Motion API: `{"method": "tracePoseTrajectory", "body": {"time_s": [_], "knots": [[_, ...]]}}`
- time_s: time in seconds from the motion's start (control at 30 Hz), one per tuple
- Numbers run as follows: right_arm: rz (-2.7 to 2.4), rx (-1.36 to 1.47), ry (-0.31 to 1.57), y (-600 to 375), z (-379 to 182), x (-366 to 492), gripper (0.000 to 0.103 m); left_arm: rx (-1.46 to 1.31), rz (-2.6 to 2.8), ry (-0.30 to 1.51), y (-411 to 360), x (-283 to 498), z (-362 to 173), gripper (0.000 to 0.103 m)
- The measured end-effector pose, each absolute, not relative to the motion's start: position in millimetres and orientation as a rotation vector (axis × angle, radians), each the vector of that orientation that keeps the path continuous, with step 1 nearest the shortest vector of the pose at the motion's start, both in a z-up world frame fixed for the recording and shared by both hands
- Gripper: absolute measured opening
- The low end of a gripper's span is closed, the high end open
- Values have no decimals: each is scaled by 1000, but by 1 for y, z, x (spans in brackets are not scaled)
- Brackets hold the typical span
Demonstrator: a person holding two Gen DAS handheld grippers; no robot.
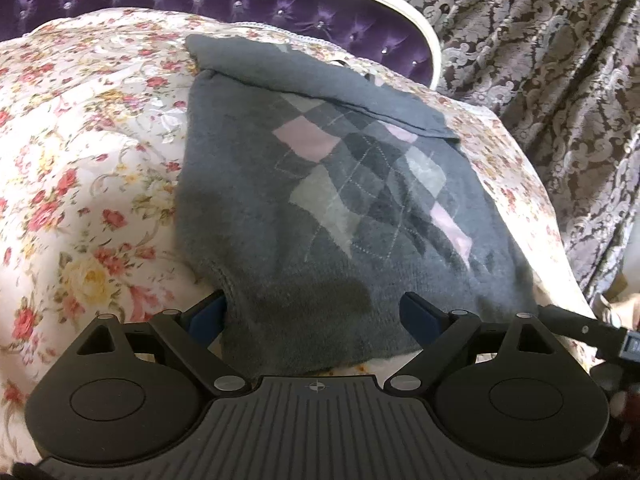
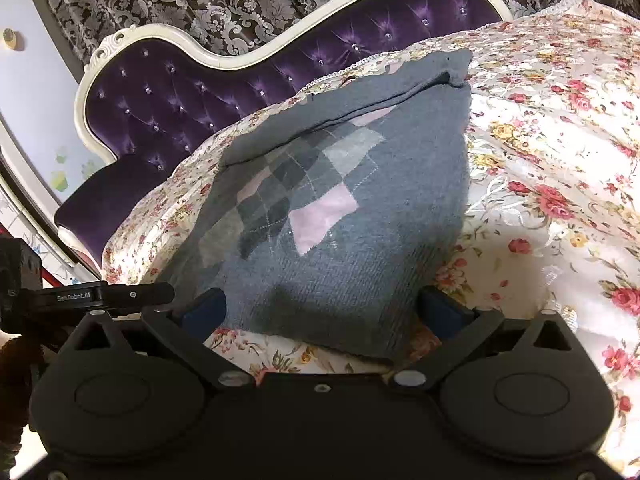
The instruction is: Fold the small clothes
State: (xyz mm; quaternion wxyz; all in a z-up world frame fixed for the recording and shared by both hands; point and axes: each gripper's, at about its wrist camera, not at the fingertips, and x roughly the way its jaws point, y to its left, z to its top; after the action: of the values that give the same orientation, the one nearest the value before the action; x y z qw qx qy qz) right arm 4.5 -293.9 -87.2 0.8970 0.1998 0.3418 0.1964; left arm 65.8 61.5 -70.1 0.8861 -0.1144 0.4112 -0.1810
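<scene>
A small grey knitted sweater [image 1: 320,208] with a pink, white and dark grey argyle pattern lies flat on a floral bedspread [image 1: 80,160]. Its far part is folded over as a flap. It also shows in the right wrist view [image 2: 340,216]. My left gripper [image 1: 316,312] is open, its blue-padded fingers [image 1: 208,312] on either side of the sweater's near left corner. My right gripper [image 2: 328,308] is open, its fingers [image 2: 440,308] on either side of the near right corner. Neither holds the cloth.
A purple tufted headboard [image 2: 180,96] with a white frame stands behind the bed. Brown patterned curtains [image 1: 540,60] hang beyond it. The other gripper's body [image 2: 80,296] shows at the left in the right wrist view. The floral bedspread [image 2: 560,160] stretches around the sweater.
</scene>
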Motion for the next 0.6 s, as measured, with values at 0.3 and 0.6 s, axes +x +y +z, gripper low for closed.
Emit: {"method": "tracePoseTrajectory", "body": {"time_s": [0.3,0.6], "knots": [[425,519,706,-301,-91,19,103,-231,-390,835,58,74,-72,82],[410,444,735,-296,-86,20,88,-332,-371,836,79,69,-73,58]]}}
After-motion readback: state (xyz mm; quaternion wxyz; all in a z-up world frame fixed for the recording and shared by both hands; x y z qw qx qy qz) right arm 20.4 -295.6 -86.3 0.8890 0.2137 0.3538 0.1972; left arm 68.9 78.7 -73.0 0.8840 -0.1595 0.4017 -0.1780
